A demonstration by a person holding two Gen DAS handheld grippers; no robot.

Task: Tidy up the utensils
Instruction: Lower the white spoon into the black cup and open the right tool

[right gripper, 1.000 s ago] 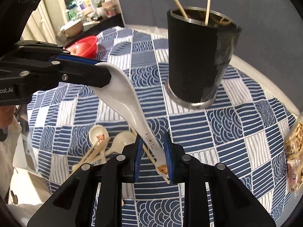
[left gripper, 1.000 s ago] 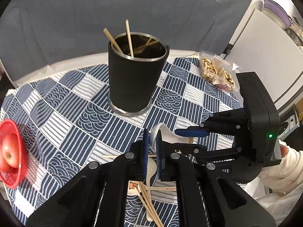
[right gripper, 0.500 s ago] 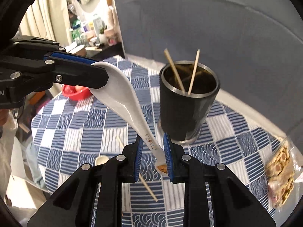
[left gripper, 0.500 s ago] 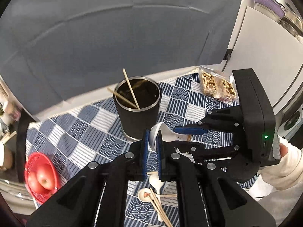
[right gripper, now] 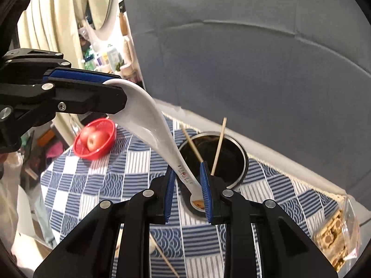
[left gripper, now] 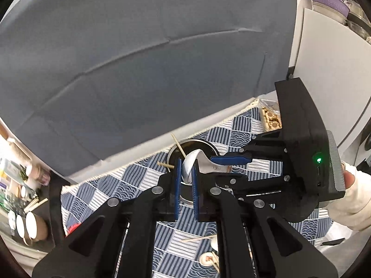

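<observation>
I see a table under a blue-and-white patterned cloth (right gripper: 97, 185), with a grey fabric backdrop (left gripper: 129, 74) hanging behind its far edge. In the right wrist view a cluttered shelf area shows far left, and a red basket (right gripper: 80, 149) with two apples (right gripper: 94, 137) sits at the cloth's far left.

My left gripper (left gripper: 185, 180) is clamped on the bowl of one white ceramic spoon (right gripper: 148, 125). My right gripper (right gripper: 187, 193) has the spoon's handle end between its pads; its jaws are narrow on it, the right pad touching the tip. The spoon is in the air above the black metal-rimmed cup (right gripper: 234, 162), slanting down toward it.

Two chopsticks (right gripper: 218, 147) stand in the cup. More utensils lie on the near cloth: loose chopsticks (left gripper: 199, 238) and at least one more spoon (left gripper: 206, 258), partly hidden. One bag of snacks (right gripper: 334, 238) lies at the right.
</observation>
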